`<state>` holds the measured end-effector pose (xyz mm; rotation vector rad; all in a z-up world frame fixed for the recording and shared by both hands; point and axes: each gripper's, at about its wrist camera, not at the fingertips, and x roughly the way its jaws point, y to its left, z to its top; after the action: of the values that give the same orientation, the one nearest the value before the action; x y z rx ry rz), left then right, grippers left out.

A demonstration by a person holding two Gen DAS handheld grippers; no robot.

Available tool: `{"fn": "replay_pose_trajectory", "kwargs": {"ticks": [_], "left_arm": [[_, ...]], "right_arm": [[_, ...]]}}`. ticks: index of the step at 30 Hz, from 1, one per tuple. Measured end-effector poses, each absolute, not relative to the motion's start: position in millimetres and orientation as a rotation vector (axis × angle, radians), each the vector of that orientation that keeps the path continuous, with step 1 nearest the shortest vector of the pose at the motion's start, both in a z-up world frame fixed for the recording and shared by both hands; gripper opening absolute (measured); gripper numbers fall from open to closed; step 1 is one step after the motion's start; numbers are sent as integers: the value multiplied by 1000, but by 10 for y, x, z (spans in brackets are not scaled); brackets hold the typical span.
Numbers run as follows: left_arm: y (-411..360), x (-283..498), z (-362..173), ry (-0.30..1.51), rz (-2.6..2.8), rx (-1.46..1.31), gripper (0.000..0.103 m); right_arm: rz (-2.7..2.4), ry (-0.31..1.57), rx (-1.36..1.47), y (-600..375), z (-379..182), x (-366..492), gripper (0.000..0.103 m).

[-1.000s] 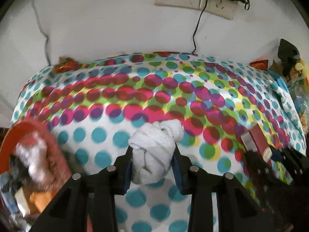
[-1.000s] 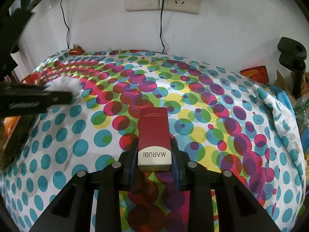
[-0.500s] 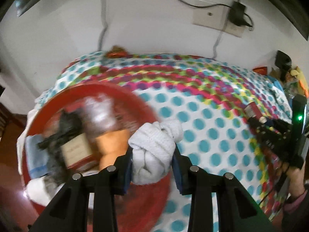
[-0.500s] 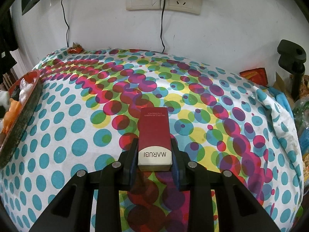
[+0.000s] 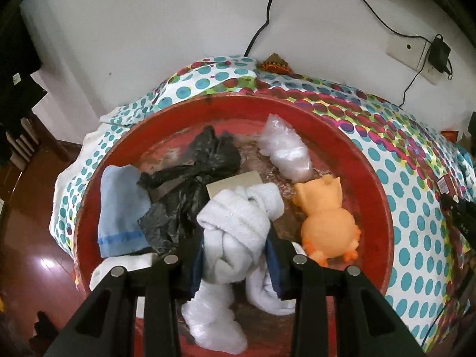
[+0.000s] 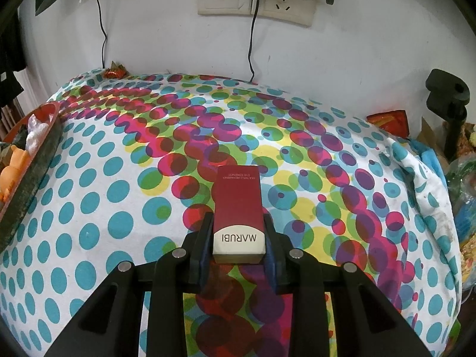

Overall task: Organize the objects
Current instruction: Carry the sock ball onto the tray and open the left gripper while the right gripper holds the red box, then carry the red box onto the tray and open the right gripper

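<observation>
My left gripper (image 5: 235,255) is shut on a knotted white sock (image 5: 238,226) and holds it over a round red basin (image 5: 377,196). In the basin lie an orange owl toy (image 5: 327,223), a black plastic bag (image 5: 190,184), a folded blue cloth (image 5: 119,208), a clear plastic bag (image 5: 285,148), a beige card and more white cloth. My right gripper (image 6: 238,238) is shut on a red MARUBI box (image 6: 238,205) just above the polka-dot tablecloth (image 6: 119,178). The basin's rim (image 6: 26,160) shows at the far left of the right wrist view.
The table stands against a white wall with sockets (image 6: 255,0) and hanging cables. A candy wrapper (image 6: 114,73) lies at the back edge. A black clamp (image 6: 446,104), a red packet (image 6: 389,122) and bags crowd the right side. Wooden floor (image 5: 26,238) lies left of the table.
My left gripper has swung left with the sock, from over the tablecloth to over the red basin. The right gripper with the box has stayed still.
</observation>
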<state>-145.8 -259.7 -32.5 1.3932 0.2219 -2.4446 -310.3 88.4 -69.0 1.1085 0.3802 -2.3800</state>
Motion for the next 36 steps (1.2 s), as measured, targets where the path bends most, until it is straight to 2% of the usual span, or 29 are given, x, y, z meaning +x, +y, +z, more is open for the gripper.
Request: {"fn": "replay_pose_trajectory", "kwargs": {"ticks": [7,10,14,18,25,36], "left_arm": [[-2660,-1439,-352,231,-2474,1400,46],[-2671,-1388,-347,222,-2479,1409,63],[-2657,-1234,-288,179,-2489,1366,75],[-2688,-1012,-223,200,-2495,1302,76],[-2759,-780,-186,240,-2489,1240,76],[-2706,-574,-179,99,-2365,1232,76]], "right_arm": [[-2398,436,1090,854,-682,-3071,28],[-2391,427,1088,852,-680,-3065,28],[-2387,443,1056,823,-654,-3012,28],[-2366,353,1080,813,-596,-2973,28],[-2261,276,995,336,-178,-2632,28],[-1986,392,927,-797,86,-1876,28]]}}
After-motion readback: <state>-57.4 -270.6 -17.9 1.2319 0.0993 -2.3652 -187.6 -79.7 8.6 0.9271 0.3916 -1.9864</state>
